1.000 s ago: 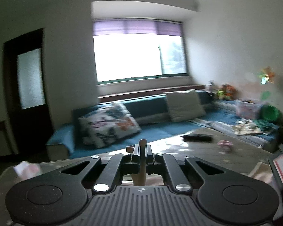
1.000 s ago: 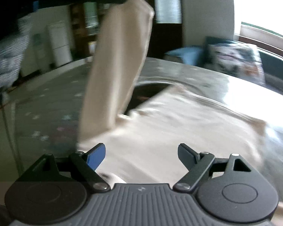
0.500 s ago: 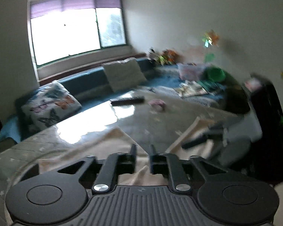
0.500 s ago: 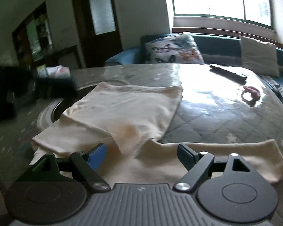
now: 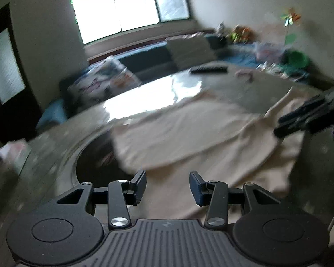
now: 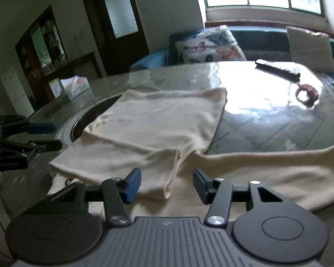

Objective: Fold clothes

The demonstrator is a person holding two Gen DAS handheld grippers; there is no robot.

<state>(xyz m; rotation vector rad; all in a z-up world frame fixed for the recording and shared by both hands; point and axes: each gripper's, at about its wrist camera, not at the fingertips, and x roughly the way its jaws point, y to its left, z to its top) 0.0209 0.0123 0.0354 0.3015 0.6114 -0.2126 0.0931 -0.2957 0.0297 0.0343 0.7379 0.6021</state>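
Observation:
A cream garment (image 6: 158, 124) lies on the glossy round table (image 6: 267, 115), one part folded over the rest, with a long strip (image 6: 267, 171) running right. My right gripper (image 6: 167, 183) hovers open just above its near edge, nothing between the fingers. In the blurred left wrist view the same garment (image 5: 189, 133) spreads ahead of my left gripper (image 5: 167, 185), which is open and empty. Each gripper shows in the other's view: the left gripper (image 6: 22, 138) at the far left, the right gripper (image 5: 307, 115) at the far right.
A black remote (image 6: 278, 69) and a small pink item (image 6: 306, 93) lie at the table's far side. A dark round recess (image 6: 78, 126) opens under the garment's left part. A tissue box (image 6: 75, 85) stands at the left; a blue sofa with pillows (image 6: 209, 46) runs behind.
My left gripper was shut on the lifted cloth, then let it go; the flap now lies folded on the garment. Both grippers have swung to face the table, both open.

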